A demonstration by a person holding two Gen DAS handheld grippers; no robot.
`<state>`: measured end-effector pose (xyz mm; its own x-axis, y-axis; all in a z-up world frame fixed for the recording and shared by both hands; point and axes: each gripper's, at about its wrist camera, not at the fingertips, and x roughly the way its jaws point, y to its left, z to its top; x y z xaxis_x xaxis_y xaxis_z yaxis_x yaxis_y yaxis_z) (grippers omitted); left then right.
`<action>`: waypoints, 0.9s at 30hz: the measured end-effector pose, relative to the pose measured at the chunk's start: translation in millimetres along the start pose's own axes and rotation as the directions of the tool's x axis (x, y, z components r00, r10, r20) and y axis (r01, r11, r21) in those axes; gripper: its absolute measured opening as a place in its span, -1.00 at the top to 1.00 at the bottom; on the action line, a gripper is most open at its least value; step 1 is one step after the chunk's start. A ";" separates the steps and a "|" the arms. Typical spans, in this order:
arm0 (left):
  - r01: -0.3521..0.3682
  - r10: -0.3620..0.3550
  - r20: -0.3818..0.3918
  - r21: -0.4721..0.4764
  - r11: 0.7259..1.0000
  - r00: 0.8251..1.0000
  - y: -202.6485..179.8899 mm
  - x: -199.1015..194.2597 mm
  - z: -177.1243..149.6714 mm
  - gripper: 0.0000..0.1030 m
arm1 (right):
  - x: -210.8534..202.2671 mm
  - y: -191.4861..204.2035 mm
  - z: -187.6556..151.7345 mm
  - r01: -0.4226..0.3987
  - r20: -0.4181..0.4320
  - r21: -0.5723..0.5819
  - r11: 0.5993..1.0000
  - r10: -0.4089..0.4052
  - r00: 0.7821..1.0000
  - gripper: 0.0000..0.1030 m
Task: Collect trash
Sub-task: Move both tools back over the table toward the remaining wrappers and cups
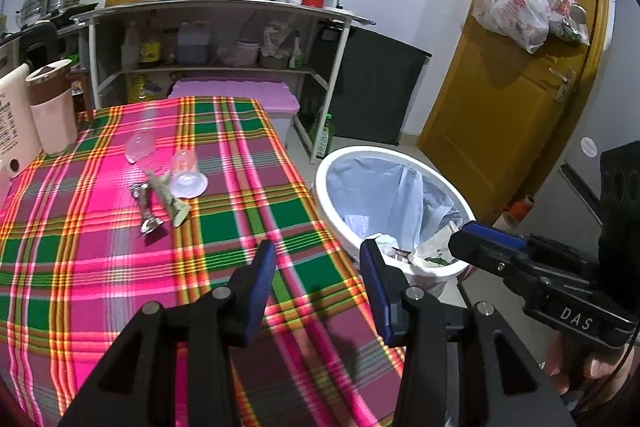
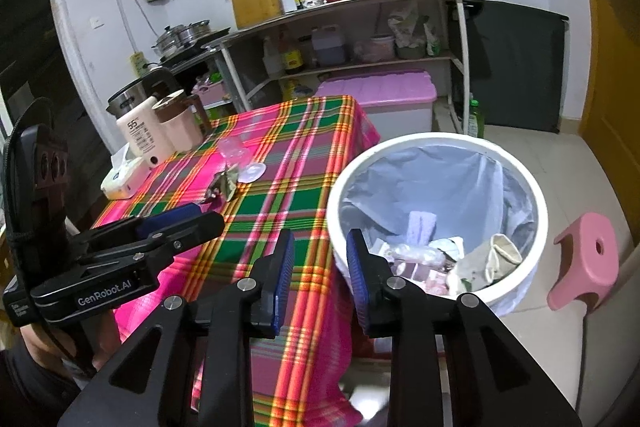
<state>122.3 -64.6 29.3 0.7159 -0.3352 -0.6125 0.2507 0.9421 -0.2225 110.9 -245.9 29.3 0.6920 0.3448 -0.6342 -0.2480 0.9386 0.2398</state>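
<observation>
From the left wrist camera, our left gripper (image 1: 318, 259) hangs over the near edge of the plaid tablecloth (image 1: 120, 267) with its jaws moderately apart and nothing between them; the remaining trash lies ahead and to the left of those jaws, near the middle of the table: a crumpled foil wrapper (image 1: 147, 205) touching a greenish scrap (image 1: 172, 201), with two clear plastic cups (image 1: 185, 175) tipped over just beyond them (the wrapper's long axis runs roughly away from us, slightly slanted). The white bin (image 1: 400, 195) stands just off the table's right edge, already lined and partly filled, and our right gripper (image 1: 486, 241) reaches in from the right beside its rim. From the right wrist camera, our right gripper (image 2: 320, 259) shows a narrower gap, empty too, straddling the line between table edge and bin (image 2: 436, 223); the wrapper pile (image 2: 224, 187) sits well up and left of it, past the left gripper (image 2: 176, 223). We judge the left hand the nearer one for the next pick, reaching forward and left
</observation>
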 end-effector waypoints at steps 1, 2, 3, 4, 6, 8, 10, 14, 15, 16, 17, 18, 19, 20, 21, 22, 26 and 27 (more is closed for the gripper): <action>-0.004 0.004 0.001 -0.003 1.000 1.000 2.2 -1.5 -1.2 0.12 | 1.1 2.2 -0.1 -0.005 -0.003 -0.003 1.000 0.005 1.000 0.46; -0.008 0.008 0.002 -0.006 1.000 1.000 4.5 -2.8 -2.2 0.12 | 2.0 4.4 0.1 -0.008 -0.004 -0.006 1.000 0.008 1.000 0.46; -0.012 0.012 0.004 -0.010 1.000 1.000 7.5 -4.4 -3.6 0.12 | 2.9 5.9 0.1 -0.011 -0.006 -0.009 1.000 0.011 1.000 0.46; -0.017 0.017 0.005 -0.015 1.000 1.000 9.8 -5.6 -4.6 0.12 | 3.0 7.2 -0.4 -0.014 -0.007 -0.012 1.000 0.013 1.000 0.45; -0.028 0.028 0.005 -0.025 0.999 1.000 13.5 -8.5 -7.4 0.12 | 4.8 11.0 -1.3 -0.022 -0.011 -0.019 1.000 0.022 1.000 0.45; -0.042 0.042 0.005 -0.037 0.998 0.999 19.3 -10.7 -9.7 0.12 | 6.1 13.7 -2.1 -0.031 -0.015 -0.026 0.999 0.030 0.999 0.45; -0.058 0.058 0.003 -0.051 0.997 0.998 26.1 -12.8 -12.6 0.12 | 8.5 17.0 -2.2 -0.039 -0.019 -0.033 0.999 0.038 0.999 0.45; -0.086 0.086 0.000 -0.077 0.993 0.996 39.5 -17.0 -18.0 0.12 | 15.4 22.3 -2.6 -0.057 -0.026 -0.036 0.998 0.056 0.998 0.44; -0.093 0.094 0.000 -0.083 0.992 0.996 43.1 -18.0 -19.1 0.12 | 17.4 23.0 -2.3 -0.062 -0.029 -0.034 0.997 0.061 0.998 0.44; -0.100 0.100 0.000 -0.088 0.991 0.995 46.0 -19.0 -19.7 0.12 | 19.3 23.9 -2.3 -0.065 -0.032 -0.035 0.997 0.064 0.997 0.44; -0.106 0.106 0.000 -0.093 0.990 0.994 49.8 -19.7 -20.2 0.12 | 20.9 25.0 -2.4 -0.068 -0.035 -0.036 0.997 0.067 0.997 0.44; -0.112 0.112 0.000 -0.098 0.989 0.994 53.1 -20.3 -20.7 0.12 | 22.6 26.1 -2.2 -0.072 -0.038 -0.036 0.997 0.070 0.997 0.44; -0.117 0.118 -0.001 -0.102 0.988 0.993 56.5 -20.5 -20.6 0.12 | 24.5 27.3 -1.7 -0.077 -0.042 -0.037 0.996 0.075 0.996 0.44; -0.122 0.123 -0.001 -0.106 0.987 0.992 58.8 -20.5 -20.7 0.12 | 26.1 28.5 -1.4 -0.082 -0.045 -0.038 0.996 0.080 0.996 0.44; -0.128 0.129 0.000 -0.110 0.986 0.992 61.5 -20.7 -20.7 0.12 | 27.5 29.9 -0.9 -0.085 -0.048 -0.041 0.996 0.083 0.995 0.44; -0.132 0.133 0.000 -0.114 0.985 0.991 63.3 -20.8 -20.5 0.12 | 29.2 31.3 -0.6 -0.087 -0.050 -0.045 0.995 0.085 0.995 0.44; -0.152 0.153 -0.001 -0.129 0.980 0.988 71.8 -17.9 -19.2 0.12 | 36.1 34.8 1.4 -0.101 -0.069 -0.056 0.993 0.097 0.993 0.44; -0.157 0.158 -0.003 -0.135 0.978 0.987 74.2 -16.3 -18.5 0.12 | 38.4 36.2 2.2 -0.101 -0.073 -0.062 0.993 0.097 0.993 0.44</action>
<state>117.1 10.6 8.8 0.7446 -0.1818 -0.6422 0.0449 0.9736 -0.2236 130.0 -198.8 15.3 0.6138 0.4337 -0.6597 -0.3585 0.8976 0.2565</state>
